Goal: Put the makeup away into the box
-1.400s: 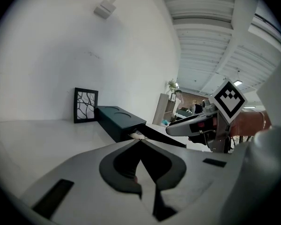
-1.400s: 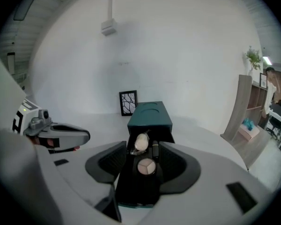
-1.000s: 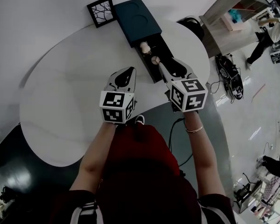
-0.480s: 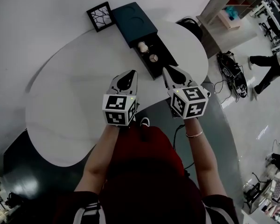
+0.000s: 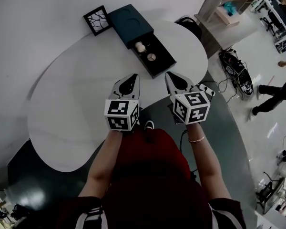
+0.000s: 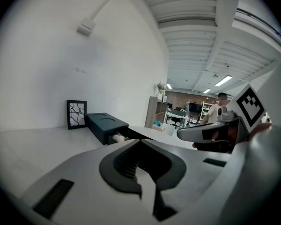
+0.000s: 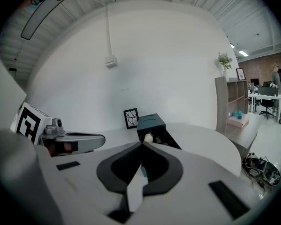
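Observation:
A dark teal box [image 5: 128, 20] stands at the far side of the white table [image 5: 71, 99], its drawer [image 5: 155, 56] pulled out toward me. In the drawer lie a pale rounded makeup item [image 5: 139, 46] and a small round compact [image 5: 151, 57]. My left gripper [image 5: 131, 76] hovers shut and empty short of the drawer. My right gripper [image 5: 168, 75] is beside it, its jaws having just closed with nothing between them. In the right gripper view, the box [image 7: 150, 123] and the pale item [image 7: 149, 138] lie ahead of the shut tips [image 7: 141, 144]. The left gripper view also has the box [image 6: 103, 125] beyond its closed tips [image 6: 140, 141].
A small black picture frame [image 5: 96, 20] leans next to the box. A dark chair [image 5: 190, 25] sits past the table's far right edge. On the floor to the right are cables and gear [image 5: 236, 75], and a person [image 5: 276, 92] walks there. A wooden shelf [image 5: 226, 6] stands beyond.
The right gripper has pulled back out of the drawer toward me and its jaws have shut. The left gripper has drawn back a little too. The makeup stays in the drawer.

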Motion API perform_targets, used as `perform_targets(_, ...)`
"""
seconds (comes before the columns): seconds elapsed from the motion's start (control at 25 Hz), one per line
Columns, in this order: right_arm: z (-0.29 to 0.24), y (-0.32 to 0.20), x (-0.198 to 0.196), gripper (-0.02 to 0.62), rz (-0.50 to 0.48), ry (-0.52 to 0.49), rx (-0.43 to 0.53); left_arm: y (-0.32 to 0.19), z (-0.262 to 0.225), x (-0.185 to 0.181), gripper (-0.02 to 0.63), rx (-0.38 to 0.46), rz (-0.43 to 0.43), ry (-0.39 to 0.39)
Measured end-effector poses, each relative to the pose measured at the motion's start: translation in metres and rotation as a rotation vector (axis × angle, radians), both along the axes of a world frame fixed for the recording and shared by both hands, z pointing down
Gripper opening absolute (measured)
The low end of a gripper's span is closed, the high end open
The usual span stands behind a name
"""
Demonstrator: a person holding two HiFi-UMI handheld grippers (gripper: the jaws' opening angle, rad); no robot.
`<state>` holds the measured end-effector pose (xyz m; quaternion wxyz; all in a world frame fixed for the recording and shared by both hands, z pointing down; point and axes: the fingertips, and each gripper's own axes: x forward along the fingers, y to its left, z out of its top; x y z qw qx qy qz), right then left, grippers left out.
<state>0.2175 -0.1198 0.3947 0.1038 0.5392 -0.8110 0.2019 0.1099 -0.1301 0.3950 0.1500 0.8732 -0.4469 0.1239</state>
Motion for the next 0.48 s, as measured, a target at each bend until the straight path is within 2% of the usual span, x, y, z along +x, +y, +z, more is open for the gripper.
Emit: perform_targets(0.48,0.009,0.018,0.003,0.014,0.023,0.026,-0.013,0.011,-0.006,0.005,0.023,0.015,0.014,0.006)
